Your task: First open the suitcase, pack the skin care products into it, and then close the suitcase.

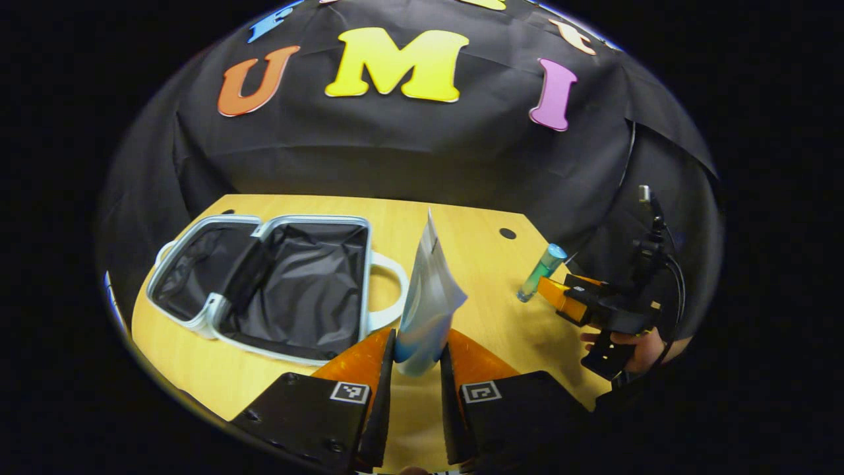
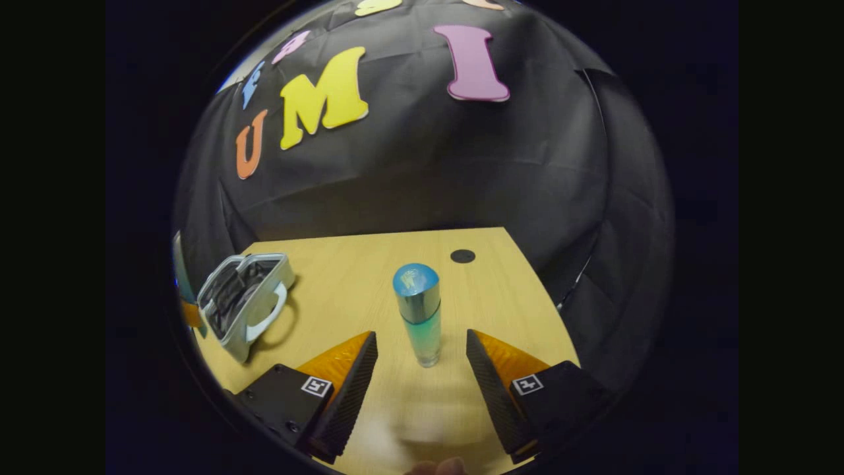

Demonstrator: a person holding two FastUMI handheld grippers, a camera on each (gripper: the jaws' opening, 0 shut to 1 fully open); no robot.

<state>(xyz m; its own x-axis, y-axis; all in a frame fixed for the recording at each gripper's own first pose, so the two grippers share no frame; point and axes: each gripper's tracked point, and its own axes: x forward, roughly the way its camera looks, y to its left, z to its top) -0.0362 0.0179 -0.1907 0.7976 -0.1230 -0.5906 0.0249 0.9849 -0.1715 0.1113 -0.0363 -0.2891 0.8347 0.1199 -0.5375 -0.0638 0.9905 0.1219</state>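
Tongs (image 1: 418, 353) around pouch (image 1: 427, 303)

The pouch's (image 1: 427, 310) bottom is hidden between the left gripper's (image 1: 417, 356) fingers. In the right gripper view the suitcase (image 2: 245, 302) near the desk's (image 2: 369, 277) left edge is too small to show its inside.

Each gripper, the left gripper (image 1: 418, 359) and the right gripper (image 2: 422, 359), has black blocks behind its wedge-shaped jaws, each block bearing a small square black-and-white marker and round screws. At three o'clock in the left gripper view, the right gripper has a black frame with a dark cable looping behind it, above a hand (image 1: 633, 349).
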